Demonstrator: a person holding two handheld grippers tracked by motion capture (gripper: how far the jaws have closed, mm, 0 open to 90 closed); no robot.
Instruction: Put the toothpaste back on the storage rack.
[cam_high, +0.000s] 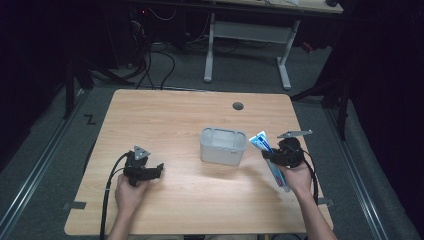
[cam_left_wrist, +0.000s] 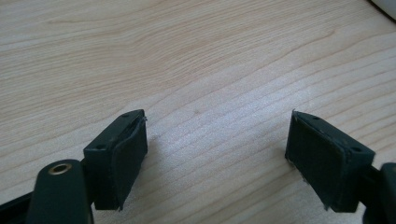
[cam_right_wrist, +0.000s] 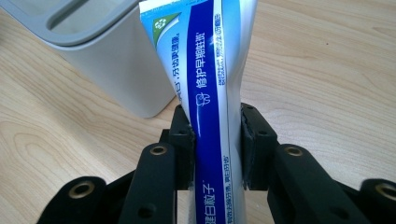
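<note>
The right hand-held gripper (cam_right_wrist: 217, 140) is clenched on a blue-and-white toothpaste tube (cam_right_wrist: 208, 93), with a grey bin (cam_high: 223, 145) just beside its tip. The left hand-held gripper (cam_left_wrist: 215, 154) sits released over bare bench (cam_left_wrist: 196, 60).

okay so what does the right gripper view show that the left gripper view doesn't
The right gripper view has the right gripper shut on a blue and white toothpaste tube, the jaws pressing its sides, with a grey container just beyond it. The left gripper view has the left gripper open, its jaws wide apart with bare wood between them, and a pale edge in the top right corner, too little to identify. Both look down on the same light wooden table.
</note>
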